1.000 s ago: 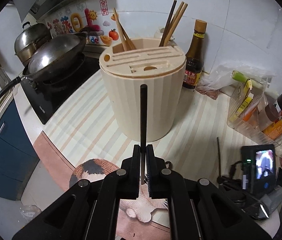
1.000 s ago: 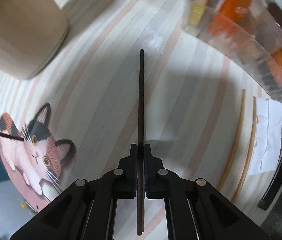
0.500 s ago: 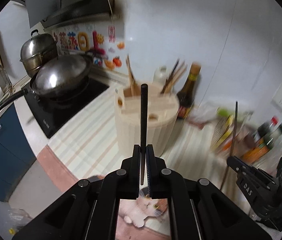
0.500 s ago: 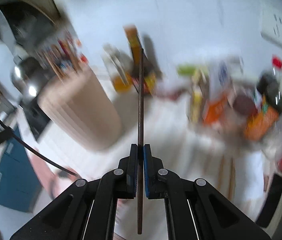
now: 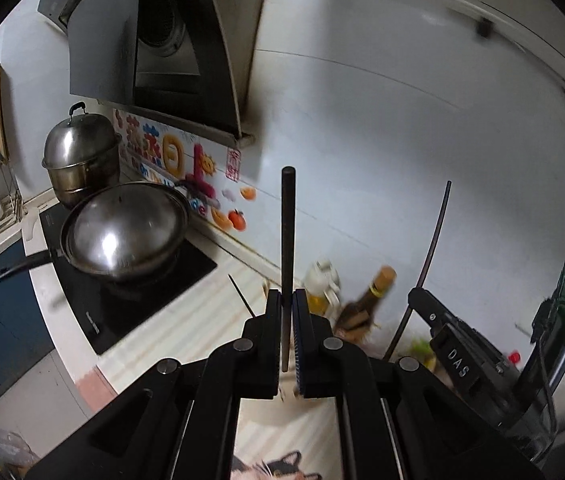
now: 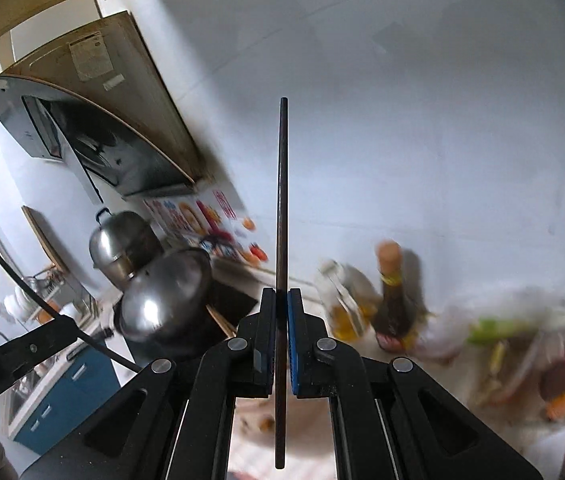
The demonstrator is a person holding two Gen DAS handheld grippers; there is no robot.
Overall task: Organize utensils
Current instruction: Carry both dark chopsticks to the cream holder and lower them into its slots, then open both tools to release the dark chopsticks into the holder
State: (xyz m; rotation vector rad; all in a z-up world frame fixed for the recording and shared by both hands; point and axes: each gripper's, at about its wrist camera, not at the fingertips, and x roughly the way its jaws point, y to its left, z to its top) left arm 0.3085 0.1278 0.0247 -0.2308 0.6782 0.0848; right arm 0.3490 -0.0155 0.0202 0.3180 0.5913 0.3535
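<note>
Gripping a dark chopstick (image 5: 287, 240), the left claw (image 5: 287, 300) is pinched tight on it, the stick rising straight up from between the pads. The right claw (image 6: 281, 300) clamps a second dark chopstick (image 6: 281, 200) the same way, its longer end standing above the jaws. Both are held above the striped surface (image 5: 210, 304), near the wok (image 5: 124, 232) on its left edge.
</note>
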